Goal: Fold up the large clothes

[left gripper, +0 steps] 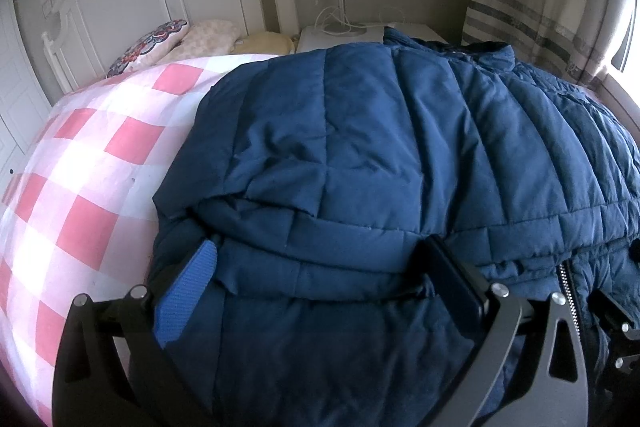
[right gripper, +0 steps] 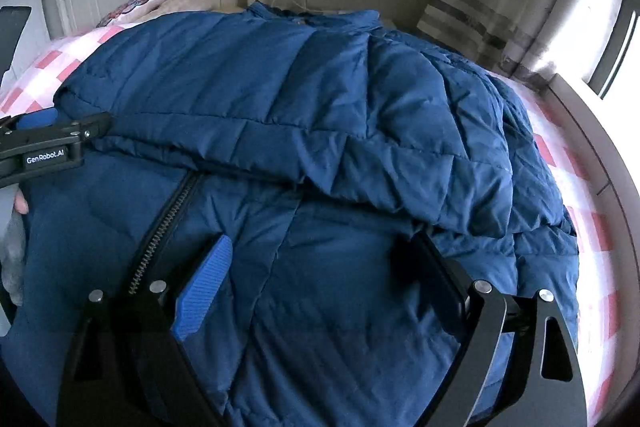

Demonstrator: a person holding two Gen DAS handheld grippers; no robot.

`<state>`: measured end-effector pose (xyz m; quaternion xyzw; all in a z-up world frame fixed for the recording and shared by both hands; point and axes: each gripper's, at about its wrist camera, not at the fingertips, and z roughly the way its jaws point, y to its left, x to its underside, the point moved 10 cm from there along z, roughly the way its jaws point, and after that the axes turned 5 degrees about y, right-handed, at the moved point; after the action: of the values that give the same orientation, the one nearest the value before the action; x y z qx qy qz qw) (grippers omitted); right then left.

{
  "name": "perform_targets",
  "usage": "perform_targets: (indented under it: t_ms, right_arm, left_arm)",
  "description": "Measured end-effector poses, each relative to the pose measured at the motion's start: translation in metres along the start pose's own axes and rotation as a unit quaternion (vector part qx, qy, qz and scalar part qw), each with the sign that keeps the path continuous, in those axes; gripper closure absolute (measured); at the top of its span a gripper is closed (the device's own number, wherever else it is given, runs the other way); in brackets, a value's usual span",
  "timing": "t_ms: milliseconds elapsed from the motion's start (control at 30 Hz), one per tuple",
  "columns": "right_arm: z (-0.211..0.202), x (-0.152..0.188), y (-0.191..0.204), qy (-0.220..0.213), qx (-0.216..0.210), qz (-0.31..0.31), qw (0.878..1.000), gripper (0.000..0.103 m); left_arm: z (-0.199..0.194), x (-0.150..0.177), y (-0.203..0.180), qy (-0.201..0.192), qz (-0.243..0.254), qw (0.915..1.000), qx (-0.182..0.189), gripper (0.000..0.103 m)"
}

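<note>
Nearest, the left gripper (left gripper: pixel 320 267) and right gripper (right gripper: pixel 320 275) both stand with jaws wide over the blue padded jacket (left gripper: pixel 400 147), nothing pinched. The jacket lies on the checked bedspread (left gripper: pixel 80 167), sleeves folded in, collar toward twelve o'clock. It looks soft, bulky, springy and slippery; the hem edge at six o'clock seems the best hold.

One navy jacket (left gripper: pixel 400 147), two tongs (left gripper: pixel 320 267) (right gripper: pixel 324 275), three pillows (left gripper: pixel 152 45).
</note>
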<state>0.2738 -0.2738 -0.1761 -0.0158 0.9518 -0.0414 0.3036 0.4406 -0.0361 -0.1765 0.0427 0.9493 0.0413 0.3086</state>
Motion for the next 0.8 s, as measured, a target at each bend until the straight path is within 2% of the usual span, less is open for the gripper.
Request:
perform_targets:
  t_ms: [233, 333, 433, 500, 600, 633, 700, 767, 800]
  right_arm:
    - [-0.003, 0.003, 0.005, 0.002, -0.013, 0.005, 1.0, 0.016]
    - [-0.015, 0.002, 0.005, 0.002, -0.062, 0.013, 0.998, 0.017]
    - [-0.041, -0.017, -0.008, -0.041, -0.1, 0.041, 0.993, 0.017]
    - [-0.058, -0.042, -0.022, -0.076, -0.092, 0.044, 0.992, 0.017]
    - [-0.066, -0.083, -0.049, -0.112, -0.046, 0.039, 0.992, 0.017]
    - [-0.059, -0.094, -0.059, -0.11, -0.034, 0.044, 0.992, 0.017]
    - [-0.031, -0.105, -0.077, -0.088, -0.016, 0.055, 0.994, 0.024]
    - [0.015, -0.101, -0.084, -0.027, -0.019, 0.05, 0.998, 0.033]
    - [0.039, -0.093, -0.081, 0.001, -0.041, 0.041, 0.998, 0.032]
  left_arm:
    - [-0.003, 0.001, 0.001, 0.0, -0.011, 0.9998, 0.014, 0.002]
    - [-0.015, 0.001, -0.003, 0.003, 0.002, 0.9994, 0.033, 0.002]
    - [-0.032, -0.015, -0.005, -0.007, 0.009, 0.9992, 0.039, 0.002]
    - [-0.039, -0.03, -0.006, -0.014, 0.015, 0.9991, 0.037, 0.002]
    - [-0.04, -0.064, -0.009, -0.025, 0.027, 0.9989, 0.028, 0.002]
    - [-0.033, -0.076, -0.007, -0.026, 0.029, 0.9991, 0.016, 0.002]
    - [-0.012, -0.086, -0.003, -0.01, 0.024, 0.9997, 0.002, 0.002]
    - [0.027, -0.082, 0.003, 0.04, 0.014, 0.9991, -0.007, 0.002]
    - [0.044, -0.076, 0.003, 0.065, 0.011, 0.9978, -0.001, 0.002]
